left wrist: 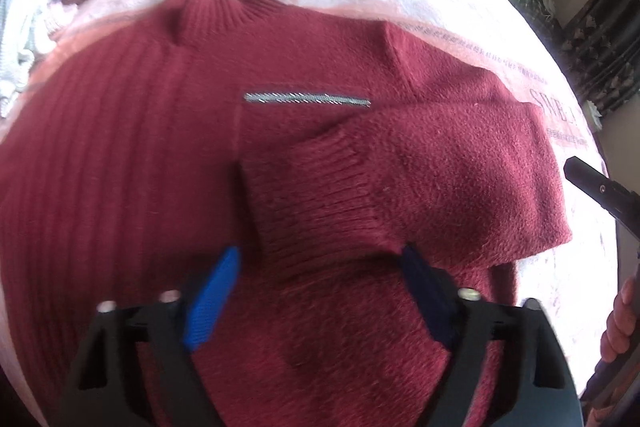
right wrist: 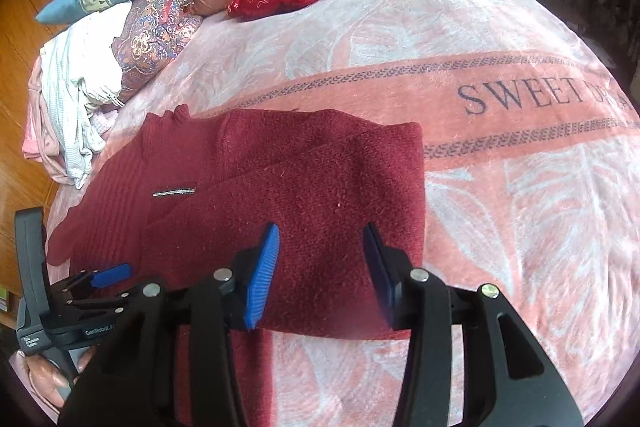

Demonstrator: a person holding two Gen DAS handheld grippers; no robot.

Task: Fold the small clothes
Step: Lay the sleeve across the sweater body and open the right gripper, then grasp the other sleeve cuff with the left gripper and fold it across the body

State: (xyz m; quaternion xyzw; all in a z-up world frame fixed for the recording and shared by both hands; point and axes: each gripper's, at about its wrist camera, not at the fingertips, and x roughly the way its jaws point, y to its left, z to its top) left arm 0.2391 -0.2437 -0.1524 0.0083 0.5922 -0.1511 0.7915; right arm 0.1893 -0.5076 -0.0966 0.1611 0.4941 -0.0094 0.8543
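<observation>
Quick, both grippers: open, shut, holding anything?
Left gripper: open, holding nothing, over the maroon sweater.
Right gripper: open, holding nothing, over the folded sleeve.

the dark red knitted sweater with a short ribbed collar [right wrist: 240,195] lies flat on the bed, collar pointing toward the far end. a thin silver stitched bar [left wrist: 307,99] crosses its chest. the body is ribbed in vertical lines on one side and fuzzy elsewhere. one sleeve [left wrist: 400,179] is folded inward across the front, its ribbed cuff [left wrist: 304,195] resting just below the silver bar.
</observation>
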